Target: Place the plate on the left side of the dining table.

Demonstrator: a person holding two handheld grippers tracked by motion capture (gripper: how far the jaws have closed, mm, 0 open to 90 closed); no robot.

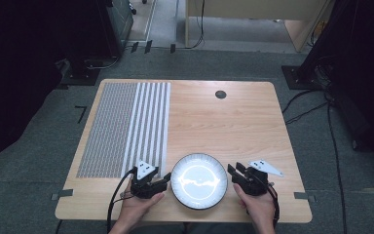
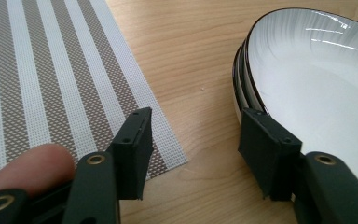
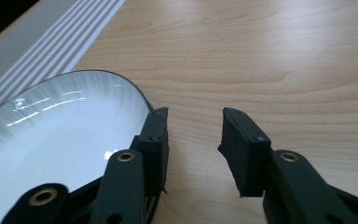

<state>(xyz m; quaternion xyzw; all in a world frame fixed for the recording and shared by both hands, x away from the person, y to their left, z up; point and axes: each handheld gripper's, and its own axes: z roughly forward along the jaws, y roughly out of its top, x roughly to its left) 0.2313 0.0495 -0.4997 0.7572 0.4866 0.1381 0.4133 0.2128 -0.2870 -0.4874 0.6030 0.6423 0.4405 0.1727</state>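
Observation:
A white plate with a thin dark rim [image 1: 198,180] lies near the front edge of the wooden table [image 1: 224,122], between my two grippers. In the left gripper view its edge [image 2: 317,93] shows layered rims, as if plates are stacked. My left gripper [image 1: 161,179] sits at the plate's left side, its jaws apart over bare wood [image 2: 193,140], one jaw right against the rim. At the plate's right side is my right gripper [image 1: 234,171], jaws apart [image 3: 193,135], with one jaw beside the rim [image 3: 60,126] and nothing between them.
A striped woven placemat [image 1: 126,126] covers the table's left part, its near corner close to my left gripper [image 2: 42,84]. A dark round grommet [image 1: 220,94] sits near the far edge. Cables and furniture stand on the floor beyond.

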